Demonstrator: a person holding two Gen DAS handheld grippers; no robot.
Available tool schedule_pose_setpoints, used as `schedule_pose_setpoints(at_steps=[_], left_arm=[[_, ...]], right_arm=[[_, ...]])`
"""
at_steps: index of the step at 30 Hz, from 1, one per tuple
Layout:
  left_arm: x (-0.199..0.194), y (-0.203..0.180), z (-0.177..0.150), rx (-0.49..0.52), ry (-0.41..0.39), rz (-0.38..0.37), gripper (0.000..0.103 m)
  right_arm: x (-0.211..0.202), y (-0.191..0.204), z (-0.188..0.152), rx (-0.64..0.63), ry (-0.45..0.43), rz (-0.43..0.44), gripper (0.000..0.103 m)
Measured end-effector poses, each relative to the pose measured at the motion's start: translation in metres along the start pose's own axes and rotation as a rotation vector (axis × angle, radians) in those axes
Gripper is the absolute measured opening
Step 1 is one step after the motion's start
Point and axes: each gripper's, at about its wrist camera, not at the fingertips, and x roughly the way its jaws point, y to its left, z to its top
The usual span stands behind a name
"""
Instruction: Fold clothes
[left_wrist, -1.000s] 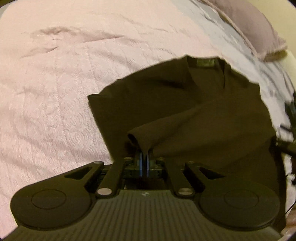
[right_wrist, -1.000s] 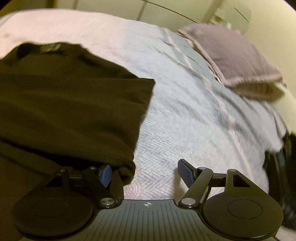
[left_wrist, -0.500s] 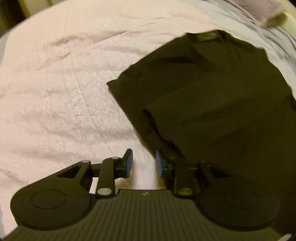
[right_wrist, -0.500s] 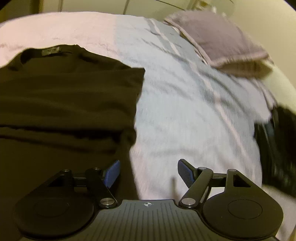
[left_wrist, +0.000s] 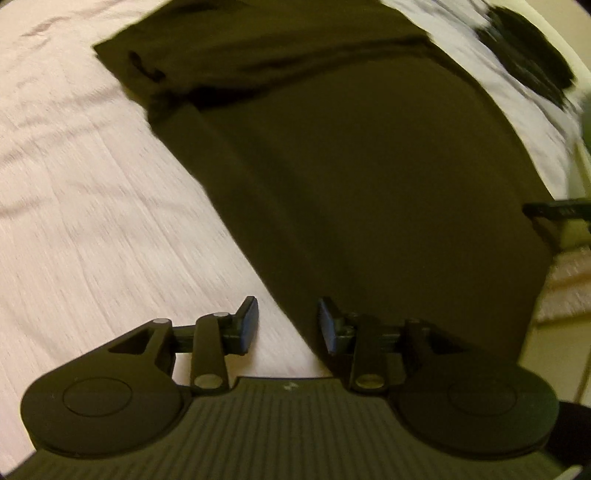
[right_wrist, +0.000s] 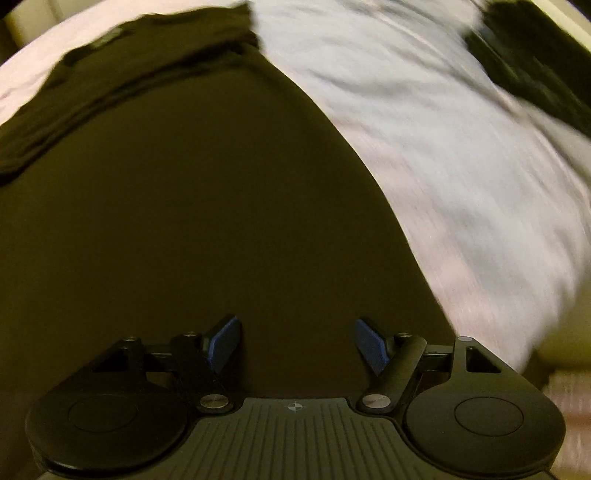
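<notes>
A dark brown shirt (left_wrist: 369, 166) lies flat on the bed, its sleeves folded in across the top. It also fills the right wrist view (right_wrist: 203, 221). My left gripper (left_wrist: 288, 325) is open and empty, low over the shirt's lower left edge, one finger over the pink cover and one over the cloth. My right gripper (right_wrist: 295, 343) is open and empty, low over the shirt's lower part near its right edge.
The pink bedcover (left_wrist: 92, 221) spreads to the left and a pale grey-white cover (right_wrist: 461, 166) to the right. A black garment (right_wrist: 528, 62) lies at the far right; it also shows in the left wrist view (left_wrist: 528, 62). The bed's edge is at the right.
Both grippers have pulled back from the folded sleeves toward the shirt's hem. The left gripper let go of the sleeve a second ago and stays open. Both views are blurred by motion.
</notes>
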Motion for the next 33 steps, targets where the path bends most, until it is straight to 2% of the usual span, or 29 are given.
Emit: schedule_pose_setpoints(at_steps=[5,12,14,20,21,23,24,27,29,30,31,33], left_arm=[[-0.006,-0.021,-0.035,-0.008,0.028,-0.061,0.037],[-0.002,-0.042,-0.062,-0.139,0.067,-0.075,0.041],[-0.002,-0.045,-0.069,-0.216,0.056,-0.090,0.043],[0.004,-0.055,-0.092,-0.492,0.001,-0.092,0.042],[0.004,-0.058,-0.095,-0.526,-0.010,-0.093,0.041],[0.003,-0.064,-0.099,-0.637,-0.052,-0.102,0.025],[0.001,-0.069,-0.099,-0.654,-0.066,-0.109,0.009],[-0.006,-0.081,-0.102,-0.700,-0.106,-0.122,0.006],[-0.007,-0.081,-0.108,-0.744,-0.119,-0.121,0.007],[-0.006,-0.080,-0.110,-0.763,-0.115,-0.116,0.012],[-0.003,-0.080,-0.112,-0.776,-0.111,-0.110,0.024],[0.003,-0.077,-0.116,-0.786,-0.110,-0.110,0.035]], right_arm=[[-0.033,-0.008,-0.038,0.048,-0.013,-0.011,0.073],[-0.056,-0.040,-0.060,0.125,-0.016,0.142,0.073],[-0.054,-0.053,-0.066,0.139,-0.017,0.194,0.073],[-0.025,-0.104,-0.067,0.225,-0.002,0.437,0.073],[-0.021,-0.111,-0.065,0.246,0.001,0.463,0.073],[-0.013,-0.125,-0.060,0.268,-0.001,0.494,0.073],[-0.009,-0.133,-0.057,0.277,-0.003,0.508,0.073],[-0.004,-0.155,-0.046,0.270,-0.035,0.514,0.073],[0.001,-0.168,-0.042,0.294,-0.040,0.548,0.073],[0.004,-0.173,-0.040,0.309,-0.040,0.568,0.073],[0.006,-0.179,-0.039,0.325,-0.040,0.588,0.073],[0.012,-0.191,-0.035,0.356,-0.040,0.629,0.073]])
